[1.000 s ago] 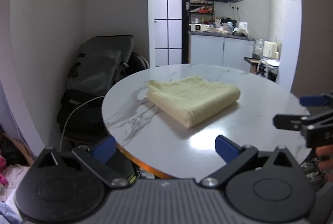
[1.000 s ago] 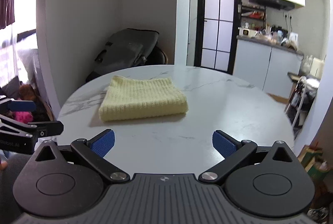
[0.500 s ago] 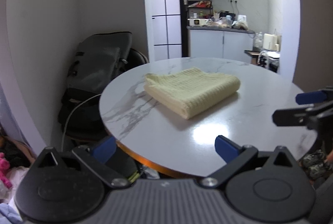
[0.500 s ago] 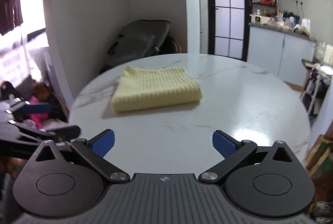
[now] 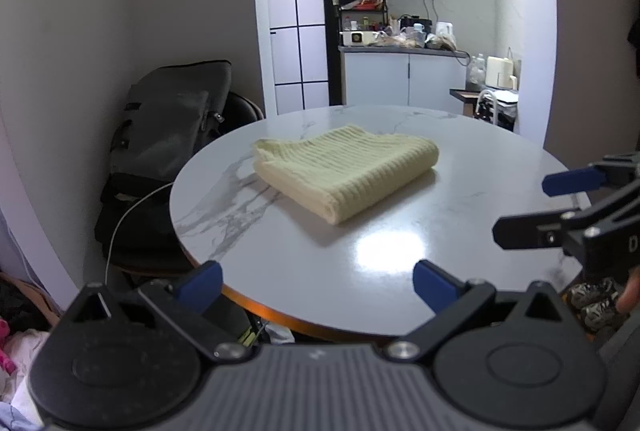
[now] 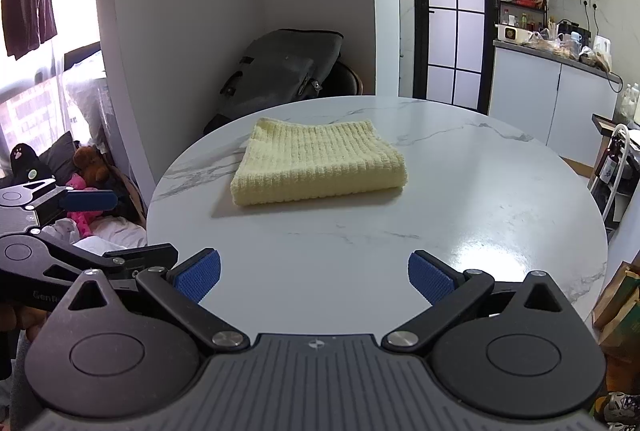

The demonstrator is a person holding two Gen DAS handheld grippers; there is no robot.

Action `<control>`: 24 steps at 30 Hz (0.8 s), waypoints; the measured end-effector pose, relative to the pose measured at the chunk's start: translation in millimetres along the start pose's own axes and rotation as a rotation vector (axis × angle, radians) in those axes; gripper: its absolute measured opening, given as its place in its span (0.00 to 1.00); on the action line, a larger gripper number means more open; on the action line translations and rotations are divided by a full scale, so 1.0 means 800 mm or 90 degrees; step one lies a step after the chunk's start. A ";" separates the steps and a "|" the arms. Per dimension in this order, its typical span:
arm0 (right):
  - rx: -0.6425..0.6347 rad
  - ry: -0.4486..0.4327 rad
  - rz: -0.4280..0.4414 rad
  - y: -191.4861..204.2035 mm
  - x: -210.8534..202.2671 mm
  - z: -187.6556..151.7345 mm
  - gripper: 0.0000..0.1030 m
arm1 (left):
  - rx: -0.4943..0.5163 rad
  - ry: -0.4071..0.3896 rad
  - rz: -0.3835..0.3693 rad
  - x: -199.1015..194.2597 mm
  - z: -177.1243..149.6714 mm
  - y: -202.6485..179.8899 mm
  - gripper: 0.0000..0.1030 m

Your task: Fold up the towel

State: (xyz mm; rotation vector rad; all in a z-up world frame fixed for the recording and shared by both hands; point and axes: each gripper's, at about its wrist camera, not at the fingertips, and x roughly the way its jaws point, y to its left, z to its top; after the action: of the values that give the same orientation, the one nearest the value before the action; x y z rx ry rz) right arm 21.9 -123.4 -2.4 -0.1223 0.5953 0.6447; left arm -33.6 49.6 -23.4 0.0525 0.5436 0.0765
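Note:
A pale yellow ribbed towel (image 5: 348, 171) lies folded into a thick rectangle on the round white marble table (image 5: 460, 215); it also shows in the right wrist view (image 6: 320, 163). My left gripper (image 5: 316, 281) is open and empty, held off the table's near edge, well short of the towel. My right gripper (image 6: 314, 277) is open and empty over the table's near edge, also apart from the towel. The right gripper shows at the right of the left wrist view (image 5: 560, 207); the left gripper shows at the left of the right wrist view (image 6: 92, 227).
A grey bag (image 5: 172, 127) on a chair stands against the wall behind the table's left side. Plush toys and clothes (image 6: 86, 175) lie on the floor at the left. A kitchen counter (image 5: 404, 51) and a glass door (image 6: 452, 11) are at the back.
Both grippers have pulled back from the table and risen a little, staying open. The towel has not moved.

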 end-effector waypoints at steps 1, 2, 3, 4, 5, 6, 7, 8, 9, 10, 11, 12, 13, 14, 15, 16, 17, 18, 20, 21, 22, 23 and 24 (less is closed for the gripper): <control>0.001 0.000 -0.001 0.000 0.001 0.000 0.99 | 0.001 0.001 -0.002 0.000 0.000 0.000 1.00; 0.001 0.002 -0.002 0.001 0.002 0.000 0.99 | 0.001 0.002 -0.003 0.000 -0.001 0.000 1.00; 0.001 0.003 -0.003 0.001 0.002 -0.001 0.99 | 0.001 0.003 -0.004 0.001 -0.001 0.000 1.00; 0.002 0.004 -0.003 0.001 0.003 -0.001 0.99 | 0.001 0.004 -0.006 0.001 -0.001 0.000 1.00; 0.003 0.005 -0.003 0.001 0.004 -0.001 0.99 | 0.001 0.005 -0.007 0.001 -0.001 0.000 1.00; 0.003 0.005 -0.003 0.001 0.005 -0.001 0.99 | 0.000 0.006 -0.009 0.001 -0.001 0.001 1.00; 0.003 0.006 -0.002 0.002 0.005 -0.001 0.99 | -0.001 0.008 -0.011 0.002 -0.001 0.001 1.00; 0.004 0.006 -0.002 0.002 0.006 -0.001 0.99 | -0.001 0.008 -0.011 0.002 -0.001 0.001 1.00; 0.004 0.007 -0.001 0.002 0.006 -0.001 1.00 | -0.002 0.009 -0.011 0.002 -0.001 0.001 1.00; 0.004 0.007 -0.001 0.002 0.007 -0.001 0.99 | -0.002 0.009 -0.011 0.002 0.000 0.001 1.00; 0.004 0.008 0.000 0.002 0.007 -0.001 0.99 | -0.003 0.008 -0.013 0.002 0.000 0.001 1.00; 0.005 0.008 0.000 0.002 0.008 -0.001 0.99 | -0.006 0.007 -0.015 0.002 0.000 0.001 1.00; 0.005 0.009 0.001 0.002 0.008 -0.001 0.99 | -0.007 0.007 -0.015 0.002 0.000 0.001 1.00; 0.005 0.009 0.001 0.002 0.009 -0.001 0.99 | -0.007 0.007 -0.016 0.002 0.000 0.001 1.00; 0.005 0.010 0.001 0.003 0.009 -0.001 0.99 | -0.005 0.007 -0.017 0.002 0.000 0.000 1.00; 0.005 0.010 0.002 0.003 0.010 0.000 0.99 | -0.004 0.007 -0.018 0.002 0.000 -0.001 1.00; 0.006 0.011 0.002 0.003 0.010 0.000 0.99 | -0.004 0.007 -0.019 0.002 0.000 -0.001 1.00; 0.006 0.011 0.003 0.003 0.011 0.000 0.99 | -0.005 0.007 -0.020 0.002 0.001 -0.001 1.00; 0.006 0.012 0.004 0.003 0.012 0.000 0.99 | -0.007 0.006 -0.022 0.002 0.001 -0.001 1.00; 0.007 0.013 0.004 0.003 0.012 0.000 0.99 | -0.008 0.004 -0.022 0.001 0.000 -0.001 1.00; 0.008 0.013 0.004 0.000 0.012 -0.002 1.00 | -0.011 0.001 -0.023 0.001 0.000 0.000 1.00; 0.007 0.013 0.004 0.000 0.012 -0.002 1.00 | -0.013 0.000 -0.023 0.000 0.000 0.000 1.00; 0.007 0.013 0.004 0.000 0.012 -0.002 1.00 | -0.015 0.001 -0.024 0.001 0.000 0.000 1.00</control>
State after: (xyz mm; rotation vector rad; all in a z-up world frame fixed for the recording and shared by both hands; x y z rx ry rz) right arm 27.1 -118.7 -9.4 -0.1164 0.6199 0.6471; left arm -33.3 50.0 -23.7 0.0194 0.5443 0.0456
